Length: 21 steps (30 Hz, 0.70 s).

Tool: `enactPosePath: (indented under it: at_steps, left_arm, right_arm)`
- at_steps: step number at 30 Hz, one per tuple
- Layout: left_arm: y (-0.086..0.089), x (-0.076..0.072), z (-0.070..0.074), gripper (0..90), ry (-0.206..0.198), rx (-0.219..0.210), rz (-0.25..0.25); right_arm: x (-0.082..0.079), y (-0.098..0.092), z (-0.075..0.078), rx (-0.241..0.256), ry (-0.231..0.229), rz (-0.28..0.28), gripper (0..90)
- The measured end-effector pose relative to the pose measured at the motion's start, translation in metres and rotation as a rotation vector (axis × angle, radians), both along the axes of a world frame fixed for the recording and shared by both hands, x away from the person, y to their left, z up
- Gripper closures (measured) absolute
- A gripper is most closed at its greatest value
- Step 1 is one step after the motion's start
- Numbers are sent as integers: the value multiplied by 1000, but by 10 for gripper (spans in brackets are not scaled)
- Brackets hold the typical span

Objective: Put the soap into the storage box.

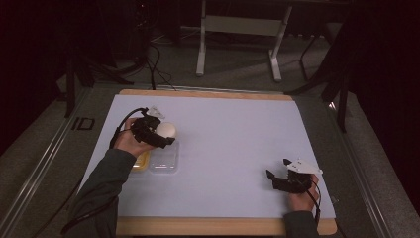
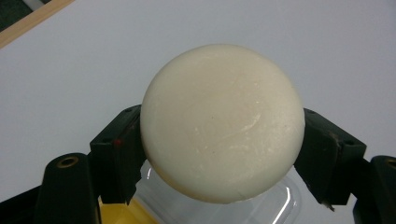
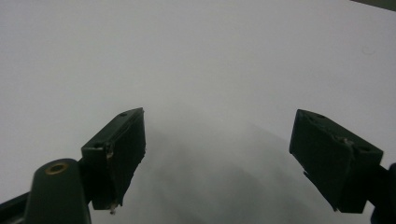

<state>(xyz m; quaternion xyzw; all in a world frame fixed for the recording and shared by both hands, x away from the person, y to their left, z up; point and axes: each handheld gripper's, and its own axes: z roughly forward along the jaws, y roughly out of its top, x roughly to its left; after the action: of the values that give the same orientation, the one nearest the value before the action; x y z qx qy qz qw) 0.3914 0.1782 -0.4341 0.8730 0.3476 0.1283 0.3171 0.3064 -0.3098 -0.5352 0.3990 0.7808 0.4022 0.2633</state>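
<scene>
White round soap (image 2: 222,123) pinched between left gripper (image 1: 157,133) fingers, flat face toward camera; right gripper (image 1: 277,179) fingers spread.

Dim room, white sheet (image 1: 233,144) over a wooden-edged table (image 1: 208,93), grey carpeted floor (image 1: 237,74), pale metal desk legs (image 1: 200,49) behind, black cables (image 1: 156,59) trailing, dark surroundings at both sides.

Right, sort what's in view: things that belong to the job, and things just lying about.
In the job:
- left tongs, shut on the round white soap bar
- clear plastic tray under it
- yellow piece beside the tray

Just about:
- right tongs, open and apart on the white table sheet
- metal stand on the floor behind
</scene>
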Motion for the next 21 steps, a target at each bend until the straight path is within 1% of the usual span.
enactPosePath:
  at_steps: [15, 21]
  left_arm:
    - [11, -1, 1, 250, 2, -5, 22]
    - [15, -1, -1, 250, 3, -3, 29]
  right_arm:
    - [0, 0, 0, -6, -1, 2, 182]
    - [0, 0, 0, -7, -1, 2, 182]
